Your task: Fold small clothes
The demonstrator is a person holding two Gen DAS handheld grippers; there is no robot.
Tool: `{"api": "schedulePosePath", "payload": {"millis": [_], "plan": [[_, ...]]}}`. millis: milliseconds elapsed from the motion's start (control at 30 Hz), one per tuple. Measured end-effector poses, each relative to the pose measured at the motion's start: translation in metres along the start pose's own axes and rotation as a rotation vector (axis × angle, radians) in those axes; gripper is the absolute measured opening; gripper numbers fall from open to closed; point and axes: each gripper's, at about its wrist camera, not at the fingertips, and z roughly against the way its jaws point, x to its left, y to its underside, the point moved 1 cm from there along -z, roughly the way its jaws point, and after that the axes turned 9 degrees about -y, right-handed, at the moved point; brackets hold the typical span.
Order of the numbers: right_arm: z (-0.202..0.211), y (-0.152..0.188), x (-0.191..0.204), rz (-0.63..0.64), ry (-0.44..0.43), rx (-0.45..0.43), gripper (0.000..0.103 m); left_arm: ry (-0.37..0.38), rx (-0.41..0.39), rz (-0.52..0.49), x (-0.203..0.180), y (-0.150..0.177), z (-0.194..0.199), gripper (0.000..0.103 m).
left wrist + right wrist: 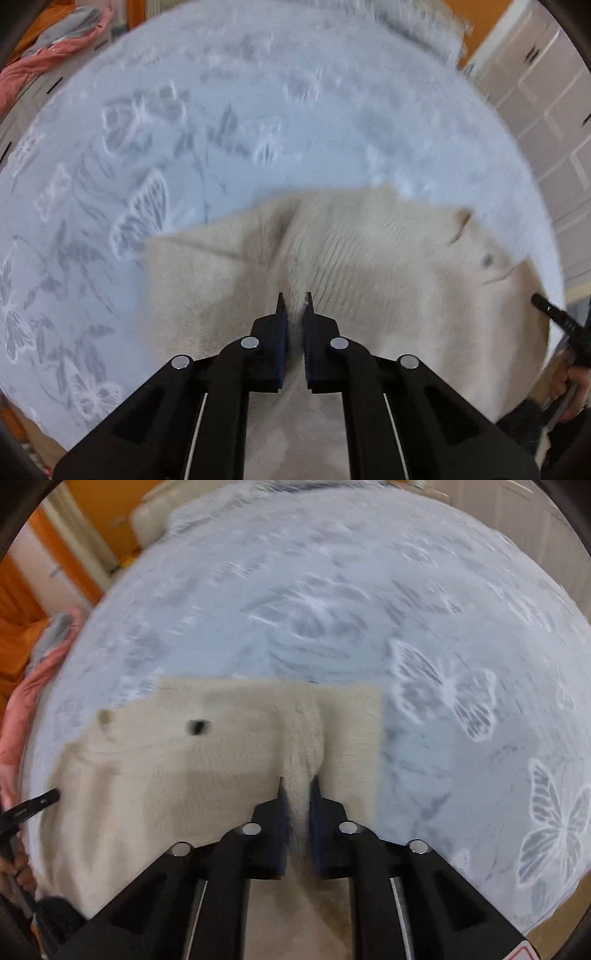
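Note:
A cream fleece garment point(369, 258) with a small dark spot lies on the pale blue butterfly bedspread point(221, 110). My left gripper point(294, 301) is shut on a raised fold of the garment's near edge, cloth pinched between its fingers. In the right wrist view the same cream garment point(184, 757) spreads to the left, and my right gripper point(297, 784) is shut on another pinched ridge of it. Each gripper's tip shows at the edge of the other's view: the right one point(550, 310), the left one point(37, 801).
The bedspread point(369, 609) covers a bed. A pink and grey pile of clothes point(48, 51) lies at the far left; it also shows in the right wrist view point(40, 657). White cabinet doors point(546, 92) stand on the right, orange furniture point(22, 605) on the left.

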Motion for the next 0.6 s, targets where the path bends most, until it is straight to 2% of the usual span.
{"api": "schedulePosePath", "payload": {"millis": [100,167,200,267,300,333,400,467,500,567,600], "plan": [[0.058,-0.016,0.003,-0.019,-0.084,-0.186,0.009,0.017,-0.084,0.095,0.026,-0.015,0.033,0.006],[0.066,-0.022,-0.011,-0.060,-0.084,-0.237,0.009,-0.006,-0.084,0.135,0.042,-0.023,0.030,0.006],[0.057,-0.024,-0.021,-0.080,-0.063,-0.221,0.009,-0.034,-0.065,0.137,0.048,-0.026,0.019,0.006],[0.008,-0.021,-0.050,-0.136,-0.003,-0.076,0.008,-0.067,0.015,0.147,0.054,-0.024,-0.017,0.006],[-0.008,-0.019,-0.055,-0.141,0.023,-0.021,0.008,-0.085,0.070,0.150,0.053,-0.019,-0.037,0.006],[-0.024,-0.015,-0.058,-0.132,0.046,0.028,0.008,-0.110,0.090,0.138,0.051,-0.015,-0.049,0.006],[-0.025,-0.013,-0.055,-0.132,0.050,0.016,0.010,-0.132,0.068,0.129,0.047,-0.011,-0.049,0.008],[-0.007,-0.014,-0.053,-0.184,0.035,-0.037,0.017,-0.124,0.052,0.144,0.045,-0.010,-0.036,0.011],[0.008,-0.012,-0.049,-0.183,0.060,-0.076,0.017,-0.130,0.032,0.136,0.044,-0.008,-0.024,0.014],[0.032,-0.002,-0.026,-0.129,0.050,-0.122,0.017,-0.144,-0.019,0.104,0.037,-0.001,0.003,0.017],[0.042,0.009,-0.009,-0.077,0.035,-0.116,0.017,-0.135,-0.037,0.092,0.031,0.006,0.017,0.020]]}}
